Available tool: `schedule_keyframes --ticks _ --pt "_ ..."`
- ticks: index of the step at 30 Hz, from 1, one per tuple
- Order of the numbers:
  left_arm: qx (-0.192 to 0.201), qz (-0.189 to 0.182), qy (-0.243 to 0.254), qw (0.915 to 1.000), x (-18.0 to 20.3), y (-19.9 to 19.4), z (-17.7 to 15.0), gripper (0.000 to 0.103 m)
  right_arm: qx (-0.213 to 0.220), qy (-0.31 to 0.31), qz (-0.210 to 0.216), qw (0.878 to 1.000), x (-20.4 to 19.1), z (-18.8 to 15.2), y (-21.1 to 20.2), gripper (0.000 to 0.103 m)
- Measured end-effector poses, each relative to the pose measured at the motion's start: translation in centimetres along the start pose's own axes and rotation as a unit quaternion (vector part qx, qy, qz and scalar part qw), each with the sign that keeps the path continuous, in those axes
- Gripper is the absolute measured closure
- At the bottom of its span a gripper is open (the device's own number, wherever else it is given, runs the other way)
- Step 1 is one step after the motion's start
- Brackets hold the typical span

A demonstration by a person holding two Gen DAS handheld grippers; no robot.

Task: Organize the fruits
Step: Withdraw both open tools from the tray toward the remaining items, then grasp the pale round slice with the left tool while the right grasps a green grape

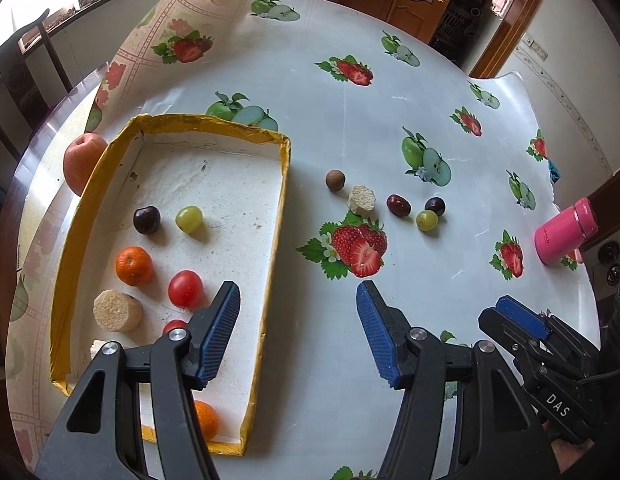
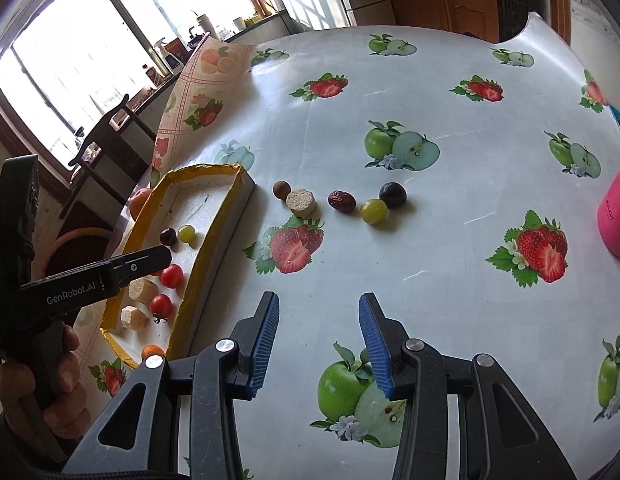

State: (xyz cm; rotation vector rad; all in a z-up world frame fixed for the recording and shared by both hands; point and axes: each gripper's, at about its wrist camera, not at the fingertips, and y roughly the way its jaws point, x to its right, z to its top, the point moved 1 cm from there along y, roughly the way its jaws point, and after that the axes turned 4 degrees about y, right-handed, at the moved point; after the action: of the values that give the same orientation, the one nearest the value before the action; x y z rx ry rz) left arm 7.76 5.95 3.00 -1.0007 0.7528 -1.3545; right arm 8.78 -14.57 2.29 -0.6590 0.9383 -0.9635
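1. Nearest, two hand-held grippers hang over a round table covered in a fruit-print cloth. The left gripper has its jaws wide apart, with nothing between them; it sits above the tray's right edge. The right gripper has its jaws apart too, somewhat narrower, and empty, over bare cloth.

2. Just beyond on the left lies a shallow tray with a yellow rim. Sorted into it already: two oranges, two cherry tomatoes, pale cut chunks, a dark cherry and a green grape.

3. Further out, on the open cloth well apart from the tray, five pieces are left in a loose row: a brown longan, a pale chunk touching it, a red date, a grape and a cherry.

4. An apple sits outside the tray's far left wall.

5. I judge the job over half done.

6. A pink flask stands at the far right.
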Motion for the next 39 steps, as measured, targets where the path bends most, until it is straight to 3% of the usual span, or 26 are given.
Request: schedule_keyframes --ticks 11,28,32,35,39 --pt "-0.023 -0.008 0.030 0.9992 3.3 2.3 0.7 0.043 -0.005 0.019 -0.017 1.000 2.6 0.6 2.2 0.059" --pt "-0.069 -0.015 0.015 0.9974 3.7 9.9 4.0 0.043 -0.022 0.006 -0.033 0.999 3.3 6.2 10.3 0.059" --pt "-0.075 -0.006 0.020 0.9970 4.1 11.6 4.7 0.043 -0.023 0.004 -0.034 0.999 3.2 6.9 11.6 0.062" --pt "-0.071 0.012 0.034 0.9969 4.7 12.6 5.3 0.043 -0.023 -0.004 -0.038 0.999 3.2 7.3 11.7 0.077" --pt "-0.053 0.028 0.061 0.9964 5.9 13.2 5.9 0.044 -0.021 0.022 -0.018 0.999 4.6 6.6 10.4 0.077"
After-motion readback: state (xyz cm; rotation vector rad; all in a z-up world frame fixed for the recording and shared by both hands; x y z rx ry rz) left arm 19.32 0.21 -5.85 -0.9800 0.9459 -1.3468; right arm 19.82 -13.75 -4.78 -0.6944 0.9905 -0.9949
